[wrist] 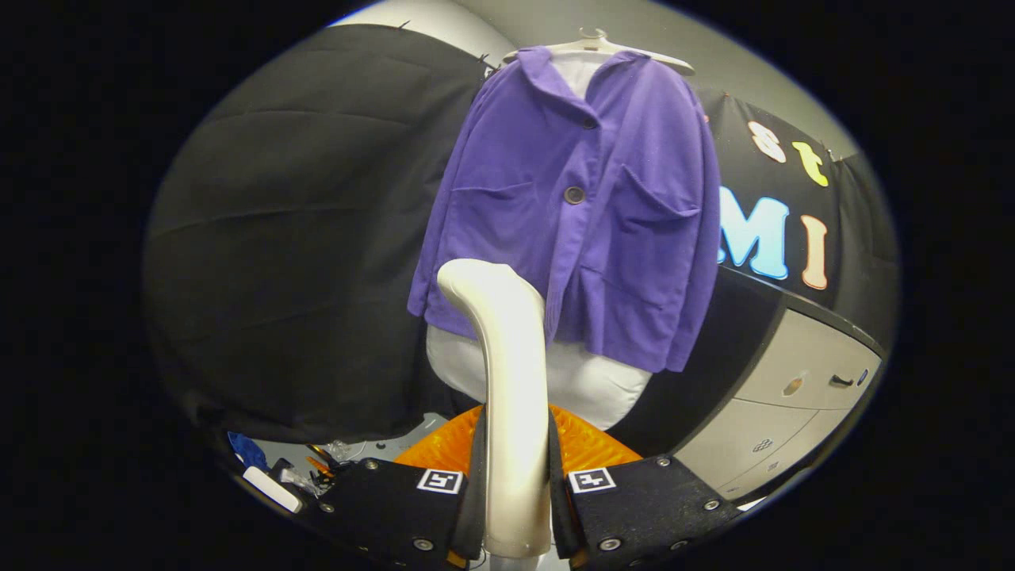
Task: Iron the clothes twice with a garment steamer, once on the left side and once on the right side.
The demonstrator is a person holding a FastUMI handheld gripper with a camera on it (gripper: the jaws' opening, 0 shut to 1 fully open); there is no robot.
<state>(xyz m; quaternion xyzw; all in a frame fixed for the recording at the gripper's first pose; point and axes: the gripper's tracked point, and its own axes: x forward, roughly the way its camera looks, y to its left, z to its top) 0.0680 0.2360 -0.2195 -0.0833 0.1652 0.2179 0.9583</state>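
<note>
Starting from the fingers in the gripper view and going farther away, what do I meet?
Fingers clamped on the cream steamer handle → orange stand → white garment hanging below → purple jacket on its hanger.

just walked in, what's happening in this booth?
A hand-held gripper is shut on a cream steamer; both fingers press its handle. The steamer head points up toward a purple jacket on a white hanger, over a white form. The head sits ahead of the jacket's lower hem on one side; whether it touches the cloth can't be told. No steam is visible.
</note>
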